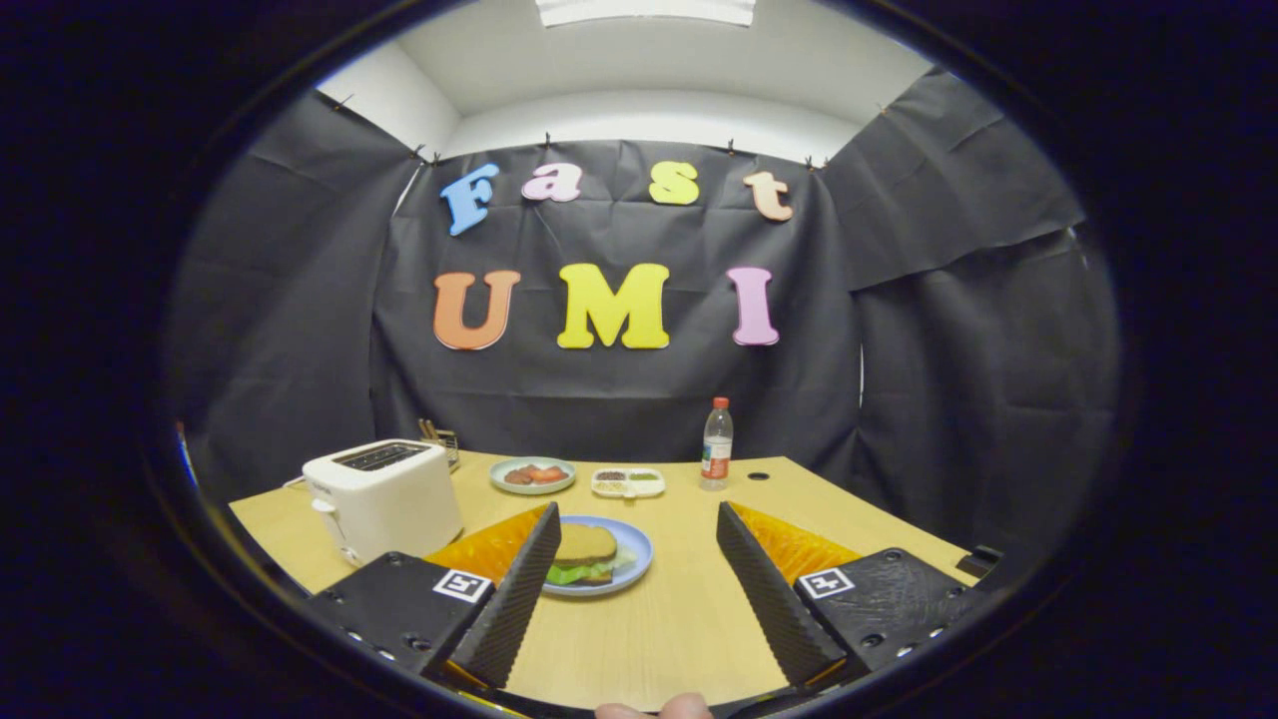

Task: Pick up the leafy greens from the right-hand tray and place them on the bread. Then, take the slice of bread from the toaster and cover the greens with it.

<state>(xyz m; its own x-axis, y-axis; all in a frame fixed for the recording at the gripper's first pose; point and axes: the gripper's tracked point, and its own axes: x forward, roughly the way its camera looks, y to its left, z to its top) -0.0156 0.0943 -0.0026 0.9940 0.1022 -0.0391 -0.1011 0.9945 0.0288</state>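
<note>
In the gripper view we see the gripper (639, 559) held above a pale wooden worktop (679, 619), its two black ribbed fingers (514, 599) spread wide with nothing between them but bare wood. Each finger is backed by an orange panel and a black block bearing a small square marker.

Just ahead of the left finger, and partly hidden by its tip, sits a blue plate (627, 559). On it we find the sandwich: a brown slice of bread (585, 543) lies on top, the leafy greens (567, 573) poke out from under it on the near side, and a darker lower slice shows beneath them. The greens are thus covered, with the top slice lying flat over them.

To the left of the plate, beyond the left finger, stands a white toaster (384, 494), its slots facing up; we cannot tell whether anything is in them. Behind the toaster a small rack (442, 439) peeks out.

Farther back on the worktop we see a light green plate (532, 475) with reddish food, beside it a white divided tray (628, 483) holding small portions, and to the right of that an upright clear bottle (716, 444) with a red cap. A fingertip of the person (659, 709) shows at the near side, between the fingers' bases.
</note>
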